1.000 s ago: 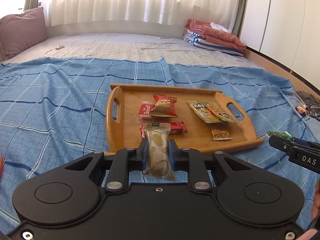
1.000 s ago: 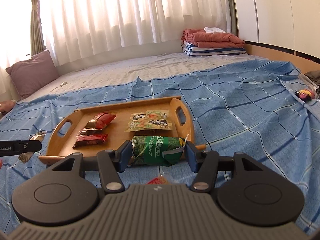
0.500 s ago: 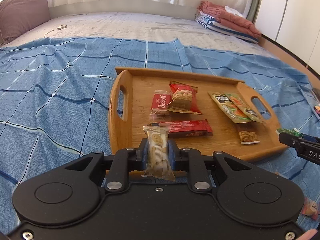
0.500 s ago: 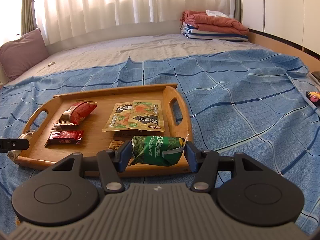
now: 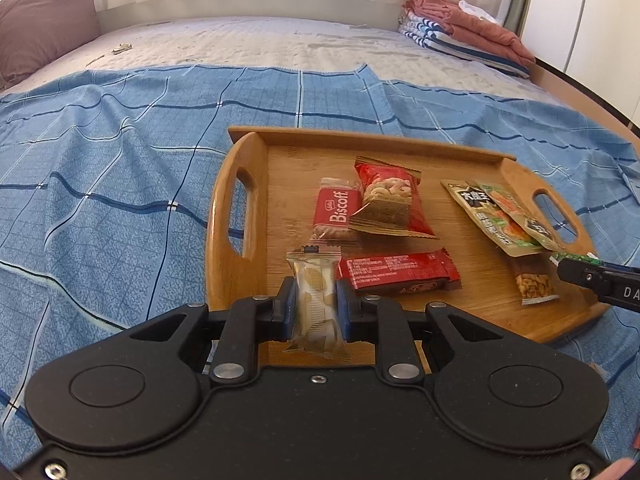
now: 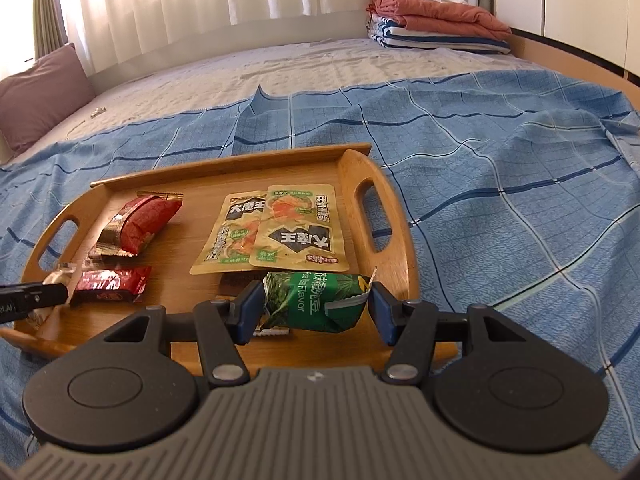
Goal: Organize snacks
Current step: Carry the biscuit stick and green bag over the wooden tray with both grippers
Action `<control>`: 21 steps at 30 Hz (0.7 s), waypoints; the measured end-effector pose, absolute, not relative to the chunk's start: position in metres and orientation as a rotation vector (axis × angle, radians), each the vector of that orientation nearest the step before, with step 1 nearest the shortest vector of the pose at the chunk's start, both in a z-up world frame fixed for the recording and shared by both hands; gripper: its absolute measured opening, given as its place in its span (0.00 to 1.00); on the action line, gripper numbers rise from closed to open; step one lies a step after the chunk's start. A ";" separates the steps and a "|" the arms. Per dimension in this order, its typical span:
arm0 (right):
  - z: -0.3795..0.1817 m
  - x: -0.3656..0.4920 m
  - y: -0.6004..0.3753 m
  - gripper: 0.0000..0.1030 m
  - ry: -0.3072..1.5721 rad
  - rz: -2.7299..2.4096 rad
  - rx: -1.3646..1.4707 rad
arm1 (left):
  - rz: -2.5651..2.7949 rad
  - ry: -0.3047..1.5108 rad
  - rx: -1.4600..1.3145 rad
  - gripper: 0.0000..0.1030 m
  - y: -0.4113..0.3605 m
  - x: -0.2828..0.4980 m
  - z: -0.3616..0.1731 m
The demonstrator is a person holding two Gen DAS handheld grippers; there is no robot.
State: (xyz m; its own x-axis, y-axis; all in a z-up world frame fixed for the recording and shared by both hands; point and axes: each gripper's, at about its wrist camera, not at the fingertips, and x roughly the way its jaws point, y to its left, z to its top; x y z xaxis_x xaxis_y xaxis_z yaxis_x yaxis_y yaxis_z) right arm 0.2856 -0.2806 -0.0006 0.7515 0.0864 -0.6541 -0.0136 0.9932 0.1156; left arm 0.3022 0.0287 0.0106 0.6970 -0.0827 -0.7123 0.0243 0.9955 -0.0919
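Observation:
A wooden tray (image 5: 256,208) (image 6: 396,236) lies on the blue checked bedspread. My left gripper (image 5: 316,300) is shut on a clear packet of pale biscuits (image 5: 316,300) above the tray's near left corner. My right gripper (image 6: 316,308) is shut on a green snack packet (image 6: 316,302) over the tray's near right edge. In the tray lie a red Biscoff packet (image 5: 336,212), a red nut bag (image 5: 386,204) (image 6: 144,220), a red bar (image 5: 396,272) (image 6: 112,284), two tan pouches (image 5: 500,212) (image 6: 280,232) and a small nut bar (image 5: 534,284).
Folded red and striped blankets (image 5: 464,40) (image 6: 432,20) sit at the far right of the bed. A mauve pillow (image 5: 40,24) (image 6: 40,92) is at the far left. Curtains hang behind. The other gripper's tip shows at the right edge (image 5: 600,280) and left edge (image 6: 28,300).
Both grippers have moved forward and down toward the tray with their packets held. The tray now appears closer and larger in both views.

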 end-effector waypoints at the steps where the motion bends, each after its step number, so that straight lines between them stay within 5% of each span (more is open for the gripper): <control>1: -0.001 0.288 -0.281 0.58 0.721 0.053 0.112 | -0.054 0.800 -0.079 0.19 0.029 0.304 0.009; 14: -0.012 0.299 -0.279 0.63 0.733 0.049 0.118 | -0.033 0.791 -0.109 0.22 0.037 0.313 0.006; 21: -0.006 0.285 -0.275 0.78 0.718 0.077 0.106 | -0.058 0.759 -0.100 0.61 0.033 0.294 0.019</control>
